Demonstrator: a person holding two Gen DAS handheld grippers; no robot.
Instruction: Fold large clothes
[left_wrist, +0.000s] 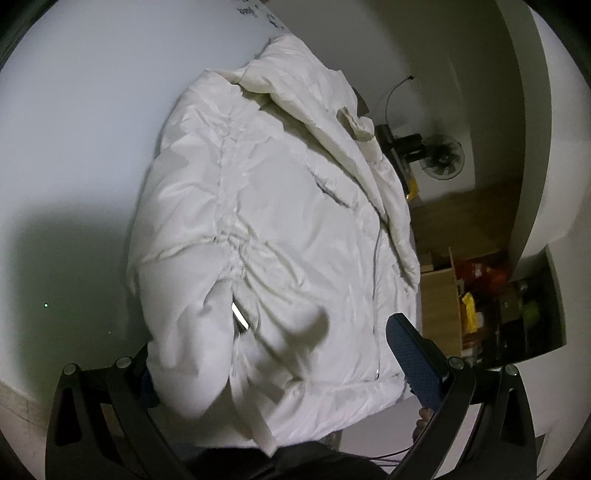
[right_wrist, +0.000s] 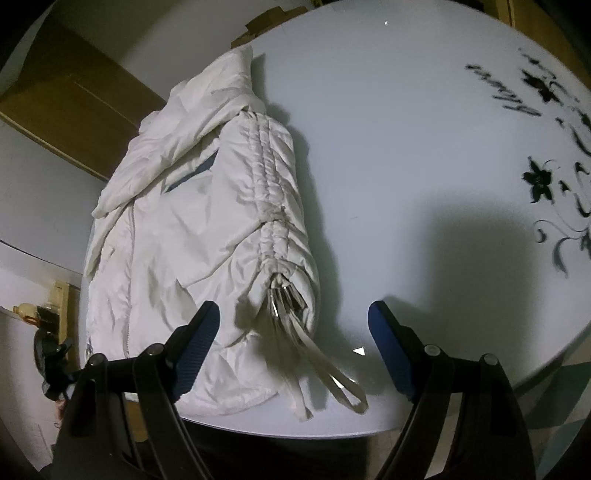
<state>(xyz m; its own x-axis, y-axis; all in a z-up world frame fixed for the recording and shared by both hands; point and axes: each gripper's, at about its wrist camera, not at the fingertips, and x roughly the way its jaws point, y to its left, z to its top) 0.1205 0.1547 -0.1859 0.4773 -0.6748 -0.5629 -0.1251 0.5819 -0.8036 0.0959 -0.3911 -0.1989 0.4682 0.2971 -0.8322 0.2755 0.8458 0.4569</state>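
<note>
White puffy quilted jacket (right_wrist: 192, 221) lies folded lengthwise on the round white glossy table (right_wrist: 406, 147), near the table's edge, collar end away from the cameras, hem end close to both grippers. A ruched seam runs along the jacket's upper fold; flat white drawstring straps (right_wrist: 332, 376) spill from the hem onto the bare tabletop. Right gripper (right_wrist: 293, 325) hovers above the hem with jaws wide apart, nothing between the pads; the straps lie below the gap. Left gripper (left_wrist: 266, 350): one blue ribbed pad (left_wrist: 410, 354) shows over the zip side of the hem, the other finger is hidden under bunched fabric, so cannot tell whether it grips. Black floral print with script (right_wrist: 543, 147) marks the far side of the table, well clear of the jacket. Beyond the table edge: a small fan (left_wrist: 441, 155), a light wooden shelf unit (left_wrist: 443, 291) holding red and yellow packets, brown cardboard boxes (right_wrist: 74, 99).
</note>
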